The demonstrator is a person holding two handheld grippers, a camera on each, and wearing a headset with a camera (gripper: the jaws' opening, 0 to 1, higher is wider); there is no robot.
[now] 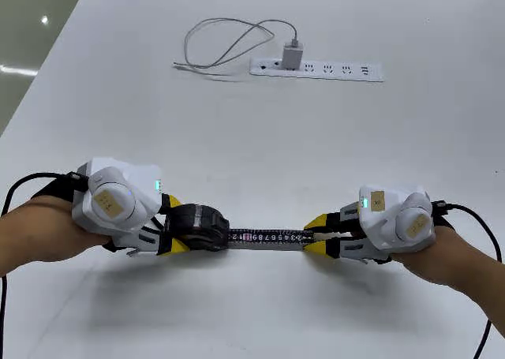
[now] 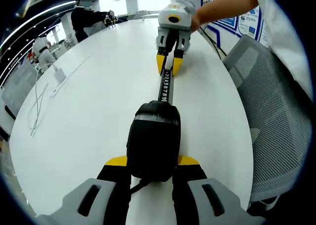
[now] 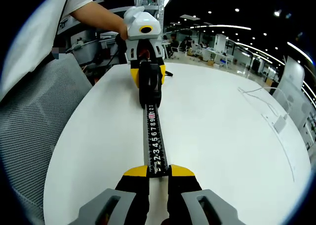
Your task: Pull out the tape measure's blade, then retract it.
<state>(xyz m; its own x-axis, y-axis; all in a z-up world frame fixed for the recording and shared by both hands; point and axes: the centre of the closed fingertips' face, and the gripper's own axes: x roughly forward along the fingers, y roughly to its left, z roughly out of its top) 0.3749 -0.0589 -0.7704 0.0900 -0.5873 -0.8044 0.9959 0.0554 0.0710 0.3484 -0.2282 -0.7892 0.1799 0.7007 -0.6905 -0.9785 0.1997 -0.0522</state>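
One short run of blade (image 1: 268, 237) is out of the tape measure case (image 1: 199, 226), low over the desk (image 1: 260, 138). Here the left tool (image 1: 173, 225) is clamped on the case and the right tool (image 1: 317, 234) pinches the blade's end. Risk: a loosened pinch would let the blade whip back, and off-axis pulling could kink it. Both tools lie level and face each other in line.

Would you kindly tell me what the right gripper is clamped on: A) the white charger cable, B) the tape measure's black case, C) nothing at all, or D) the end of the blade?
D: the right gripper pinches the blade at its tip, while the left gripper holds the case.
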